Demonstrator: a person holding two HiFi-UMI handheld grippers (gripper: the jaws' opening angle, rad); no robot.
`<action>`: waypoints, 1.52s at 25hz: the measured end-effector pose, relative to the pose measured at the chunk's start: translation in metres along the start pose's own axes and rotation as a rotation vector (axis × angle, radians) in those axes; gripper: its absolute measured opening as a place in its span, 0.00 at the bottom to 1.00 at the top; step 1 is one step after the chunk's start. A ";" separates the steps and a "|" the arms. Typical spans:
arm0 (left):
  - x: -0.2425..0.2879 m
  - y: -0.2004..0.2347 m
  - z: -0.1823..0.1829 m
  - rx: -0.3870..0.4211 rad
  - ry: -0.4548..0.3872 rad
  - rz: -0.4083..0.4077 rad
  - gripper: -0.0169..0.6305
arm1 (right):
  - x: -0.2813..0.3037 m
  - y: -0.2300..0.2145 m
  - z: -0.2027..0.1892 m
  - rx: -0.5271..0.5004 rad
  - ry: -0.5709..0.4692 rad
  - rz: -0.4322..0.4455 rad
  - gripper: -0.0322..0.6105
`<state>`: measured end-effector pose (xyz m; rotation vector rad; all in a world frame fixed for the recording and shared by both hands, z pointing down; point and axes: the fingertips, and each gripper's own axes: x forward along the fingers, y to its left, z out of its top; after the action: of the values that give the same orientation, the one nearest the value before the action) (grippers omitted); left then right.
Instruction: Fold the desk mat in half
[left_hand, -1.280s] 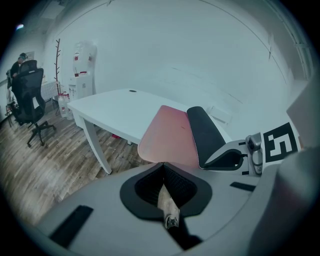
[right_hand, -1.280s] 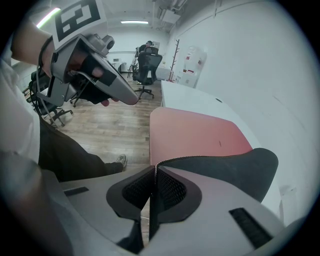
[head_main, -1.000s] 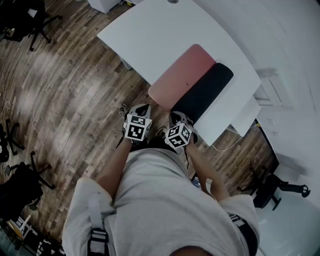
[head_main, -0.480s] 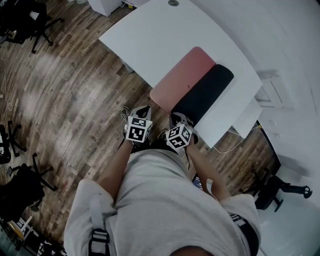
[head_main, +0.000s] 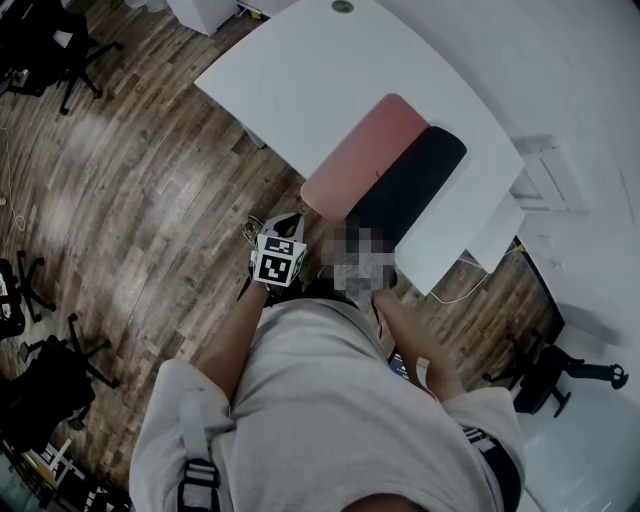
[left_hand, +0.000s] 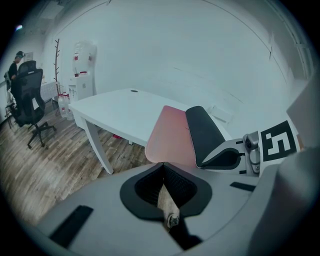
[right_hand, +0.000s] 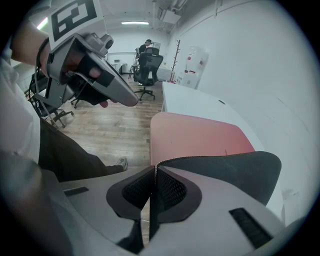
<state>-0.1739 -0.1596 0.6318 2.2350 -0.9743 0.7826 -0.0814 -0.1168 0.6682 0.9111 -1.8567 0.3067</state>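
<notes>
Over the last second almost nothing has shifted: both tools sit where they were, at the near edge of the table (head_main: 300, 70). My right tool (right_hand: 155, 169) is clamped on the desk mat (head_main: 365, 150), holding its black underside turned up. My left tool (left_hand: 162, 164) looks pinched shut on the pink end. I judge the fold paused halfway.

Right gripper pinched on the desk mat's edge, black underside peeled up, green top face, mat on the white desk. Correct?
One thing is off: the top face is pink, not green, as the right gripper view shows. The rest holds: the right gripper is pinched on the edge of the desk mat, the black underside is peeled up, and the mat lies on the white desk.
</notes>
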 end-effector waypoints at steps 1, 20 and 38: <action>0.001 0.000 0.001 0.001 0.001 -0.002 0.05 | 0.000 0.000 0.000 0.000 0.001 0.000 0.13; 0.025 0.004 -0.001 0.020 0.024 -0.053 0.05 | 0.006 -0.001 0.007 0.009 0.018 0.002 0.13; 0.023 0.026 0.008 0.010 0.017 -0.049 0.05 | 0.015 -0.001 0.022 0.006 0.020 0.004 0.13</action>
<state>-0.1792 -0.1905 0.6493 2.2487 -0.9055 0.7853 -0.0987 -0.1370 0.6707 0.9052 -1.8401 0.3227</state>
